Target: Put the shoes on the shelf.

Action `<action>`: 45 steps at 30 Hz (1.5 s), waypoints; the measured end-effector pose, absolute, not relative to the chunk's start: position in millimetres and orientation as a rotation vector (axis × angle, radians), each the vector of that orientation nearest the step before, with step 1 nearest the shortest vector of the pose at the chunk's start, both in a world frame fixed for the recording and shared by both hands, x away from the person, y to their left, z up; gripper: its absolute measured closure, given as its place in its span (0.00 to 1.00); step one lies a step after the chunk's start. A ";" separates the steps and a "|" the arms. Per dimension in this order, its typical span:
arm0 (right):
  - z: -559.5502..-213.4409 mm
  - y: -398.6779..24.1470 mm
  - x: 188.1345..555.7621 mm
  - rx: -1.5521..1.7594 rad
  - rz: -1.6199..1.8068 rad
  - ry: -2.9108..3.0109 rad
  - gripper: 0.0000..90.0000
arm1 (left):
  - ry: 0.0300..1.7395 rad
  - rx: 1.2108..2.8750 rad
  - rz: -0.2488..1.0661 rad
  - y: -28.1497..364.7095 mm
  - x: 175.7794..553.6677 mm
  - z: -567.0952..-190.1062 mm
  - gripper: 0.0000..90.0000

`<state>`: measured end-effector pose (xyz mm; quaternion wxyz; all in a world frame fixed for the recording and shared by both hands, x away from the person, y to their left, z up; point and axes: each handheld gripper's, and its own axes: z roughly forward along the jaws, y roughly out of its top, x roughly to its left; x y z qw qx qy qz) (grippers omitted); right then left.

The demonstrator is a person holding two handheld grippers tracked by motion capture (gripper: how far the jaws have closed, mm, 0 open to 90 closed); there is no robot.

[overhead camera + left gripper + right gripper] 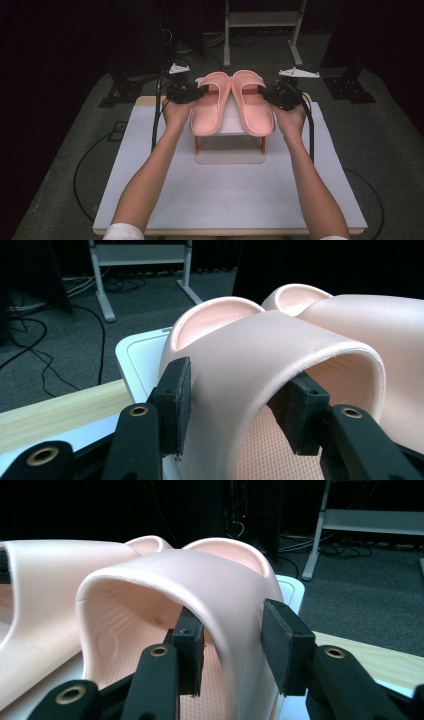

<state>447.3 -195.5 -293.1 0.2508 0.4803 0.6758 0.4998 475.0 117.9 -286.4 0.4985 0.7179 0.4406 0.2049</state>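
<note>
Two pink slide slippers lie side by side on a small white stand [231, 126]. My left gripper [204, 91] reaches in from the left, one jaw outside and one under the strap of the left slipper [210, 107]. In the left gripper view that strap [260, 355] runs between the pads with slack, so the left gripper [235, 405] is open. My right gripper [265, 94] straddles the outer strap wall of the right slipper [253, 107] in the same way. In the right gripper view the strap [190, 580] passes between the parted pads of the right gripper [232, 645], which is open.
The stand has orange legs and sits on a clear base [230, 156] at the far middle of a white mat [225, 200] on a wooden table. Dark floor, cables and a metal frame [262, 20] lie beyond the far edge.
</note>
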 end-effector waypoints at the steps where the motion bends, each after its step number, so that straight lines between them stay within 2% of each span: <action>1: -293.1 -194.7 447.8 1.306 1.359 1.839 0.68 | 1.066 1.732 0.493 118.0 475.9 -287.0 0.58; 45: -303.4 -184.3 466.6 1.343 1.390 1.800 0.68 | 1.062 1.719 0.500 112.2 489.0 -289.9 0.58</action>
